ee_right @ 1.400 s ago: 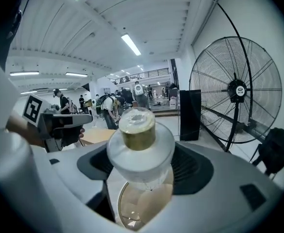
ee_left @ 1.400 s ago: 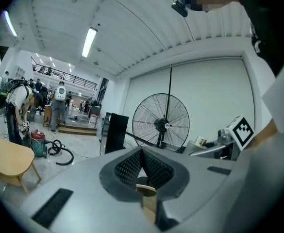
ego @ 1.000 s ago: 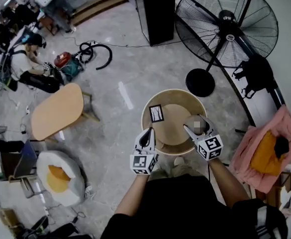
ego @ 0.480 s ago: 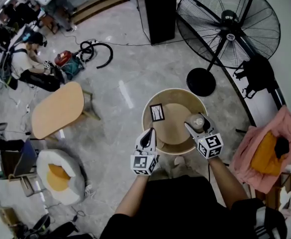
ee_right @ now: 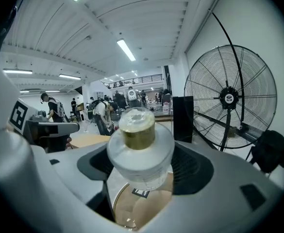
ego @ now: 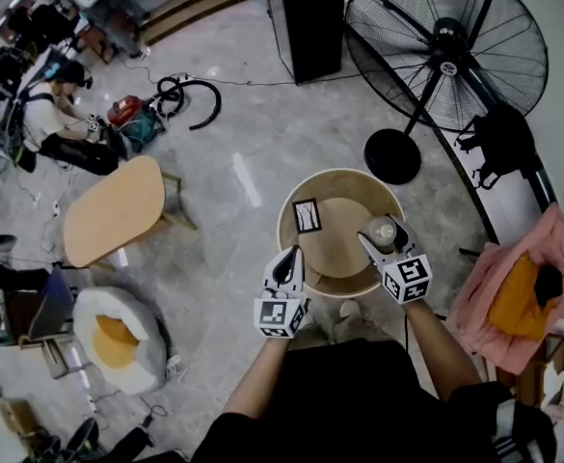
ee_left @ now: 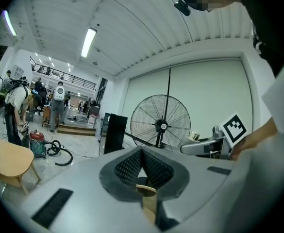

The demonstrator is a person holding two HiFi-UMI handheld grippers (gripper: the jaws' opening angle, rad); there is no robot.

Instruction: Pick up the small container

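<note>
- Clear plastic with a gold band at its neck, the small container (ee_right: 139, 149) was pinched between the jaws of the right tool (ego: 383, 236), over the right side of the round wooden worktop (ego: 332, 283).
- The jaws bore on the wide body below the band, one on each side. That looked a sound hold, since the body was broad and the neck narrow.
- Whether the base had cleared the worktop could not be told, though wood showed beneath it in the right gripper view.
- To do the lift well, I judged it should go straight up with an even squeeze and the container upright. A smooth round wall could slip or twist under a slack grip.
- The left tool (ego: 283, 270) hung at the worktop's near-left rim, its jaws pressed together on nothing. It seemed best left there, out of the lift's way.
- A small printed card (ego: 304, 218) lay on the worktop's far-left part, well apart from the container, so it posed no obstacle.
</note>
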